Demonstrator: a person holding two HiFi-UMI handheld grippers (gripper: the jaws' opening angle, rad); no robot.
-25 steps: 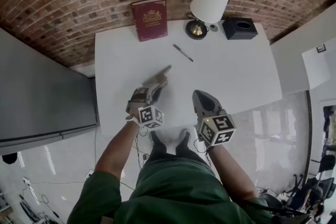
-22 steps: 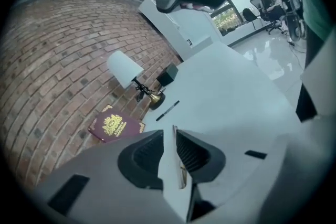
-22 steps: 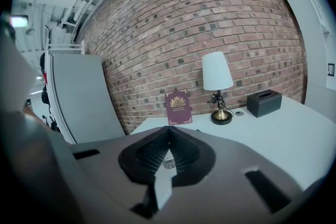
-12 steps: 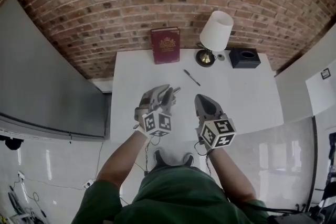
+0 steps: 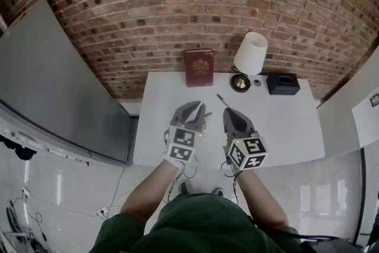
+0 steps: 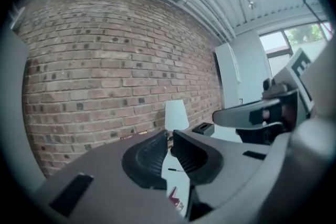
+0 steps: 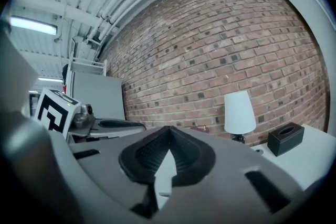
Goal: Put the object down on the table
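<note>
A black pen (image 5: 222, 101) lies on the white table (image 5: 284, 121), just beyond both grippers. My left gripper (image 5: 197, 107) hovers over the table's near middle, its jaws a narrow gap apart. In the left gripper view (image 6: 169, 139) the table and the pen (image 6: 176, 169) show through that gap. A small red and white patch sits low in the gap; I cannot tell what it is. My right gripper (image 5: 228, 111) is beside it, shut with its pads meeting at the tip (image 7: 169, 128) and nothing between them.
A dark red book (image 5: 198, 67) leans against the brick wall at the table's back. To its right stand a white-shaded lamp (image 5: 250, 56) and a black tissue box (image 5: 283, 83). A grey panel (image 5: 53, 86) stands left of the table.
The head view has pulled back, so the table looks smaller and farther. My left gripper has swung from angled right to pointing forward, close beside the right one. The pen has not moved.
</note>
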